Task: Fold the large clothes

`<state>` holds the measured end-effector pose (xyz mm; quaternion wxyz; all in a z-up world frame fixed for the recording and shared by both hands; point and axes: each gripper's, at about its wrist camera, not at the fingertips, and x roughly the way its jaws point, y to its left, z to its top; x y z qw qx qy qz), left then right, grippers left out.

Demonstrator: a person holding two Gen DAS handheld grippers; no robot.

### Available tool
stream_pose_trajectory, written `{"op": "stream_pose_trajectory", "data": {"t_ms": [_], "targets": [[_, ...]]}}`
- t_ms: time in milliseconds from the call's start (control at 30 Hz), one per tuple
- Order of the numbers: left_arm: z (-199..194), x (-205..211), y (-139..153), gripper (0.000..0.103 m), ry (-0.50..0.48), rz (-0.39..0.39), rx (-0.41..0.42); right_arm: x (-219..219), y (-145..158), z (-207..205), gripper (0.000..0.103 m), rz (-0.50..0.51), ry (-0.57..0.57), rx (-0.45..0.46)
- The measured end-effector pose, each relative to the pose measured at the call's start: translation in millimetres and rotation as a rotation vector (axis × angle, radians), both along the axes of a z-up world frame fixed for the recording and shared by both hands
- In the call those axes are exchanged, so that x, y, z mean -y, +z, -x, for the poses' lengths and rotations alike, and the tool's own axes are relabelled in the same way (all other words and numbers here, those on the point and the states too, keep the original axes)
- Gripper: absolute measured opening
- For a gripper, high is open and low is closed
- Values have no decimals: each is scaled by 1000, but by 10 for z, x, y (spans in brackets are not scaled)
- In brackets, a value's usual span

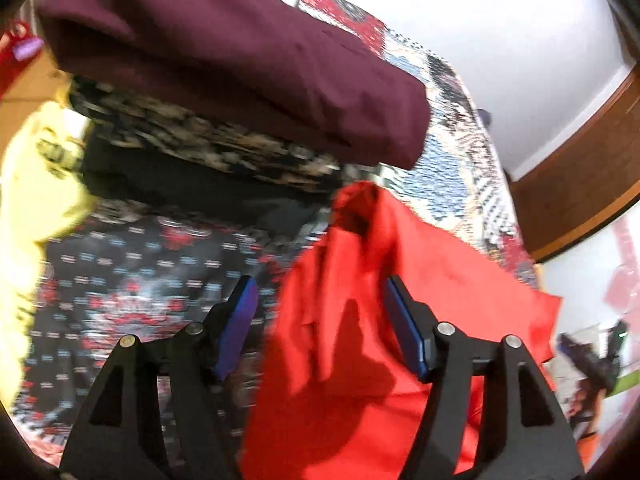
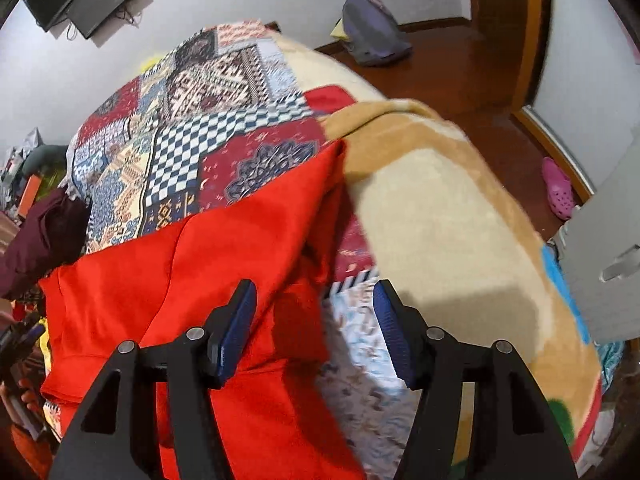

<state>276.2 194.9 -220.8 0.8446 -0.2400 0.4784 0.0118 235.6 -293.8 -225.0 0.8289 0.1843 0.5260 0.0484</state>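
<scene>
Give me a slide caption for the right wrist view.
Open right gripper above a red garment on the patchwork bedspread.

There was one bright red cloth (image 2: pixel 208 264), one dark maroon folded cloth (image 1: pixel 240 64), one yellow printed cloth (image 1: pixel 36 184), one brown spotted cloth (image 1: pixel 208 140), one pink rubber clog (image 2: pixel 558 190), and one grey-purple bag (image 2: pixel 372 28).

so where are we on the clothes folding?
Done: a folded maroon garment tops a stack on the patterned bedspread. In hand: nothing; the left gripper and right gripper are open above the red garment. Left: the red one looks only partly folded, edges loose.
</scene>
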Motion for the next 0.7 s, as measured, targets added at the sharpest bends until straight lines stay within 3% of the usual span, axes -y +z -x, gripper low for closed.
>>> {"op": "stream_pose_trajectory", "data": {"t_ms": [100,233,300,500,600,700], "targets": [[-148,123,-155,65,-21,51,-27,-104,-135,-36,57,-5,22,-37],[-233,304,-362,65,-56,-33,-83,-178,-265,-29,57,11,42,-61],[-224,339,-398,67,-73,-51,-61,-172,-250,-33,57,6,57,-49],[-257,337,-380,66,-109,-48,-54,-128,-288,-222,59,-60,45,-47],[-284,286,-423,48,-118,-24,-34,-178,-318,-312,59,-63,20,-39],[-310,345,-385,28,-128,-33,-13,-263,-302,-360,41,-43,37,-20]]}}
